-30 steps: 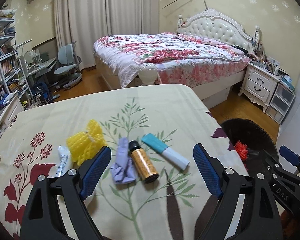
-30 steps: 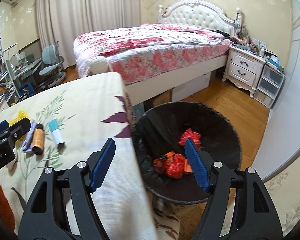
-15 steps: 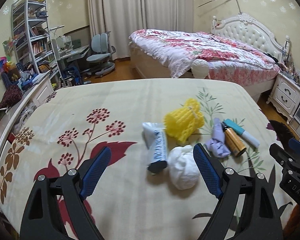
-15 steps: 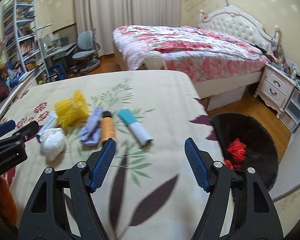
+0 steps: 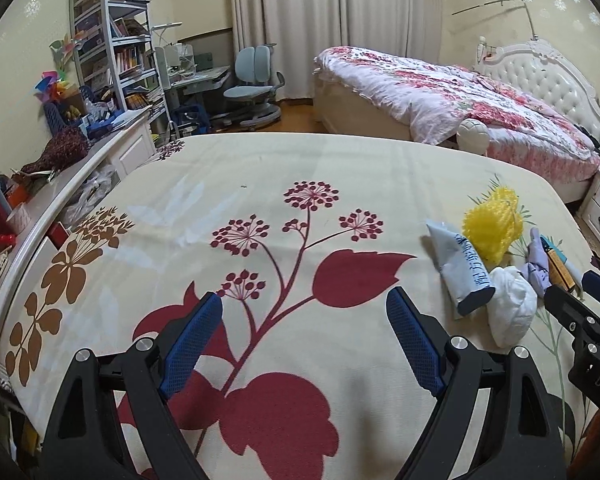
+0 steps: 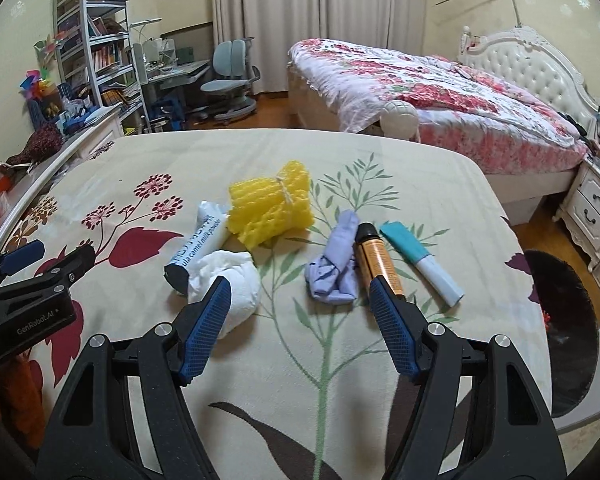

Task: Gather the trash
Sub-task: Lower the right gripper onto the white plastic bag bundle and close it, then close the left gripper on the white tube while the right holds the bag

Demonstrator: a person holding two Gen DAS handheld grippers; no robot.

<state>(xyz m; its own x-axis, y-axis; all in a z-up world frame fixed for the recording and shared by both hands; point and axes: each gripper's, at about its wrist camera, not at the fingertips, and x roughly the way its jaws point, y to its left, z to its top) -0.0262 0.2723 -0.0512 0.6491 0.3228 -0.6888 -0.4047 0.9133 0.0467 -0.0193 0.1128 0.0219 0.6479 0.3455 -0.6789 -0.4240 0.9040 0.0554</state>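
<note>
Trash lies on the floral tablecloth [image 6: 380, 184]: a yellow foam net [image 6: 272, 210], a blue-white sachet [image 6: 198, 246], a white crumpled wad [image 6: 228, 286], a lilac crumpled glove [image 6: 336, 268], a gold bottle with black cap [image 6: 378, 262] and a teal-white tube [image 6: 420, 262]. My right gripper [image 6: 300, 300] is open and empty just in front of the wad and glove. My left gripper [image 5: 304, 320] is open and empty over bare cloth, left of the sachet [image 5: 460, 268], wad [image 5: 510, 310] and foam net [image 5: 492, 226].
A black bin [image 6: 564, 332] with red scraps stands past the table's right edge. A bed [image 6: 440, 92] is behind, a cluttered white shelf top [image 5: 40, 200] runs along the left, with bookshelves and a desk chair [image 5: 252, 84] beyond.
Both grippers have swung left: the right one from over the bin to facing the trash on the table, the left one away from the trash toward bare cloth. Both stayed open.
</note>
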